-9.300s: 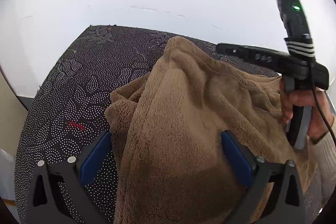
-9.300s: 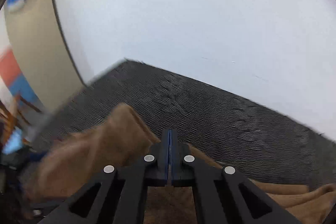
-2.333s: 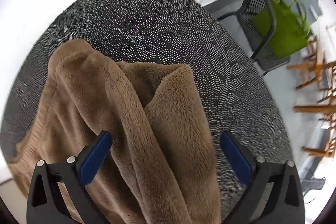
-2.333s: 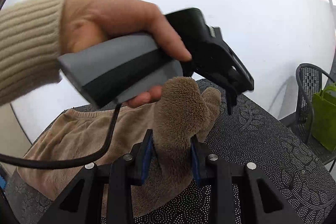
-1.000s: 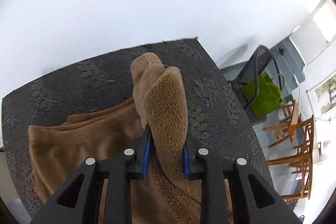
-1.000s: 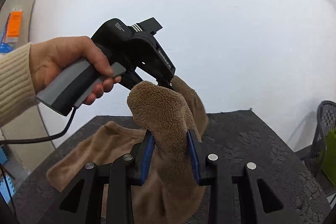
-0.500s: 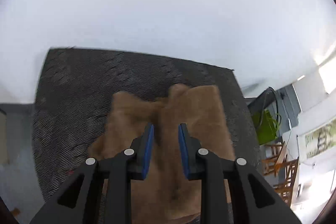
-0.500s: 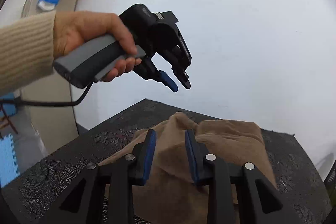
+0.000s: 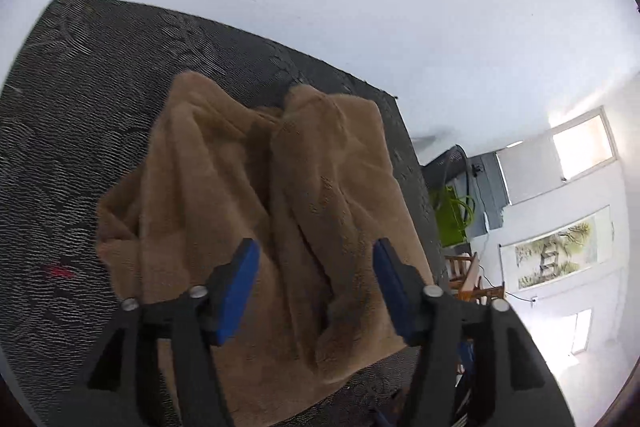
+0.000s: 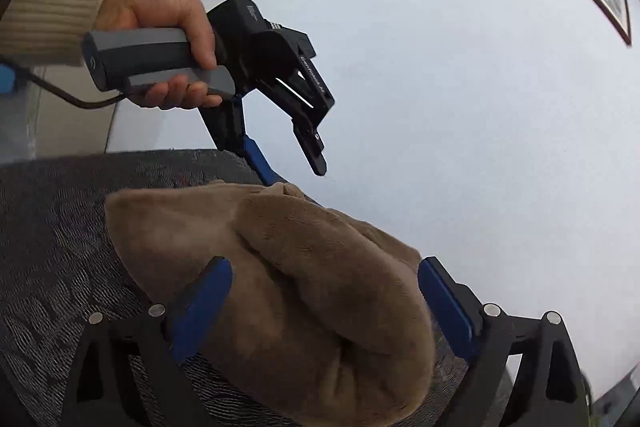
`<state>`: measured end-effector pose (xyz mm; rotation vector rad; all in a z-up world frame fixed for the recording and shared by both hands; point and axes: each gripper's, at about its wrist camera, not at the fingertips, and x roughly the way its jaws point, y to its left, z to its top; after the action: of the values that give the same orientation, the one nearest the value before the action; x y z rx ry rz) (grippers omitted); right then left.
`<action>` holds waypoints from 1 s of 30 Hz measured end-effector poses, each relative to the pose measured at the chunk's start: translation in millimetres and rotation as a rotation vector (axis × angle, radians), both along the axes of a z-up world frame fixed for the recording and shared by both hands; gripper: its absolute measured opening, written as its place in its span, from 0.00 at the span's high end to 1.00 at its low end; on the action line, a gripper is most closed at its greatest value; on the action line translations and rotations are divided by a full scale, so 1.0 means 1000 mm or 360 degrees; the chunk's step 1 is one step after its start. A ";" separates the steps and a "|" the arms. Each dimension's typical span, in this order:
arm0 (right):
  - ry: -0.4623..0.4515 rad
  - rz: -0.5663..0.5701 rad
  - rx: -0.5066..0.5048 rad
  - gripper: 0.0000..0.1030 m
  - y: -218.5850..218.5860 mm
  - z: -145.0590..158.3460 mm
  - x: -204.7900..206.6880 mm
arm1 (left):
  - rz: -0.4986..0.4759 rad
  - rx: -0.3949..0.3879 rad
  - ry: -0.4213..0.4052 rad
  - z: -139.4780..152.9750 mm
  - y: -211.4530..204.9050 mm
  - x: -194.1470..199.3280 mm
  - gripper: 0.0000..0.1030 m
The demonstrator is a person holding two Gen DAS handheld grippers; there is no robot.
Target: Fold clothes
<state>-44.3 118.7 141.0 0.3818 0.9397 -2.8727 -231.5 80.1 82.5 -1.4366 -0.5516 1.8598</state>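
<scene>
Both our grippers are opening, gripping nothing. The brown fleece garment lies beneath our left gripper, long axis running near to far. Our right gripper hangs over its right edge.

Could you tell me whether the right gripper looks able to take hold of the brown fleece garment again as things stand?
Probably yes: the right gripper is opening, its pads clear of the brown fleece garment lying between them on the dark table. Nothing blocks it.

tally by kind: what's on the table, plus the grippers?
Brown fleece garment: 1
Hand-held grippers: 2, the left hand-held gripper and the right hand-held gripper, both with jaws opening, pads off the fleece
Total: 3
</scene>
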 end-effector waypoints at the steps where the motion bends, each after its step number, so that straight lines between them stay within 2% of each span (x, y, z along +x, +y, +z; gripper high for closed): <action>1: 0.0006 0.0026 0.0069 0.07 -0.001 -0.001 -0.003 | -0.0007 -0.0003 -0.0003 -0.001 0.005 0.000 0.34; 7: -0.0033 0.0134 0.0525 0.07 -0.025 -0.024 -0.035 | -0.0015 -0.0055 -0.0006 0.000 0.014 0.007 0.25; 10: -0.0052 0.0143 0.0661 0.07 -0.038 -0.034 -0.055 | 0.0009 -0.0071 -0.0010 -0.002 0.009 0.007 0.23; 13: -0.0118 0.0134 0.0650 0.08 -0.048 -0.033 -0.073 | 0.0035 -0.0081 -0.0023 -0.008 0.006 0.005 0.23; 14: -0.0158 0.0137 0.0653 0.12 -0.051 -0.034 -0.078 | 0.0041 -0.0075 -0.0033 -0.010 0.004 0.005 0.23; 15: -0.0198 0.0145 0.0650 0.27 -0.054 -0.035 -0.083 | 0.0047 -0.0070 -0.0044 -0.013 0.003 0.004 0.23; 16: -0.0238 0.0146 0.0641 0.37 -0.056 -0.036 -0.086 | 0.0050 -0.0060 -0.0056 -0.016 0.003 0.003 0.23; 17: -0.0263 0.0133 0.0628 0.59 -0.058 -0.037 -0.088 | 0.0052 -0.0051 -0.0068 -0.019 0.002 0.002 0.23; 18: -0.0299 0.0124 0.0609 0.69 -0.058 -0.038 -0.090 | 0.0052 -0.0041 -0.0084 -0.022 0.003 0.001 0.22; 20: -0.0296 0.0116 0.0559 0.75 -0.057 -0.036 -0.087 | 0.0048 -0.0019 -0.0113 -0.027 0.005 -0.001 0.22; 27: -0.0136 -0.0065 -0.0026 0.77 -0.008 0.026 -0.065 | 0.0040 0.0209 -0.0184 -0.034 0.014 -0.008 0.18; 30: -0.0133 -0.0106 -0.0118 0.77 0.006 0.041 -0.064 | 0.0064 0.0317 -0.0213 -0.035 0.023 -0.015 0.10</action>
<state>-108.1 124.3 182.3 0.5313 0.8197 -2.9154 -246.4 102.9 48.0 -1.4310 -0.8131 1.6946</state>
